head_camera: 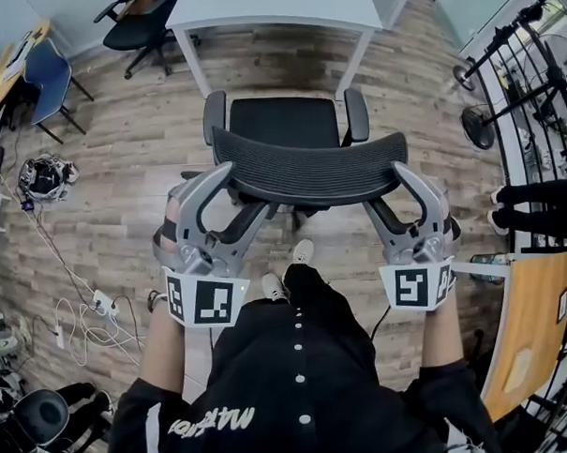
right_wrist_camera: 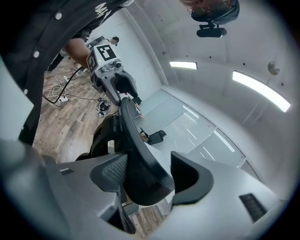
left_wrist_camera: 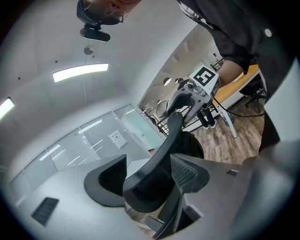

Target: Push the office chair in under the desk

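– Now, where is the office chair (head_camera: 289, 127) standing?
– At 12 o'clock from the person, on the wood floor, with its backrest (head_camera: 309, 168) facing them. The white desk (head_camera: 274, 10) is lying further out at 12 o'clock. The seat is sitting short of the desk's near edge, not under the top.
– And the left gripper (head_camera: 244, 190)?
– It is working at the backrest's 9 o'clock end. Its jaws are standing wide apart, straddling the rim. The pad (left_wrist_camera: 187, 171) at 3 o'clock of the rim is lying against it. Whether the other one is touching, I am not managing to tell.
– And the right gripper (head_camera: 387, 190)?
– It is sitting at the 3 o'clock end, jaws wide, with the rim between them. The 9 o'clock pad (right_wrist_camera: 110, 171) is resting on the backrest. A sliver of gap is showing at the 3 o'clock pad (right_wrist_camera: 190, 176).
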A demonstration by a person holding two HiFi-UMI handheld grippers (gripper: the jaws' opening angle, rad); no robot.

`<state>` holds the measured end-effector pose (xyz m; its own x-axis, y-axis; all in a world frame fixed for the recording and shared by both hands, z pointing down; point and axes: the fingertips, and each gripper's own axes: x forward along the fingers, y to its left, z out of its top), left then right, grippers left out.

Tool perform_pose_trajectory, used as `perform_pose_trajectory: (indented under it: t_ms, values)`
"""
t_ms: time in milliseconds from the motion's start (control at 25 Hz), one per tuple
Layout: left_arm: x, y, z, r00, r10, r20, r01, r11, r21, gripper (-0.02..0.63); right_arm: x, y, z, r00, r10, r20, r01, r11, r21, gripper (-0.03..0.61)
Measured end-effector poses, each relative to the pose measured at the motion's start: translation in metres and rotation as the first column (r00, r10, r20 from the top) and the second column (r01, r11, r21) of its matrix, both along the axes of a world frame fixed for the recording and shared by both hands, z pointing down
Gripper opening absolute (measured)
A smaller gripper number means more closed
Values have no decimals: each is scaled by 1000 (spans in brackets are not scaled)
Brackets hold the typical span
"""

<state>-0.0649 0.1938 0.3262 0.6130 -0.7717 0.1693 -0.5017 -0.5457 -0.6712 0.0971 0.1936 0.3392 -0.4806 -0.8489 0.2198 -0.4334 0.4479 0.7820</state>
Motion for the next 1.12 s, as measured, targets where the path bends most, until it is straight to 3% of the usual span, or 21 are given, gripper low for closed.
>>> perform_pose_trajectory:
  t_ms: [360, 1120]
  values:
    - [11, -14, 8, 996, 73, 57, -72, 997, -22, 275, -13, -15, -1, 990, -127, 59, 130, 990, -46, 276]
    - [15, -26, 5, 992, 120, 36, -120, 993, -10, 279, -12, -23, -4, 982, -172, 76, 177, 982, -72, 281]
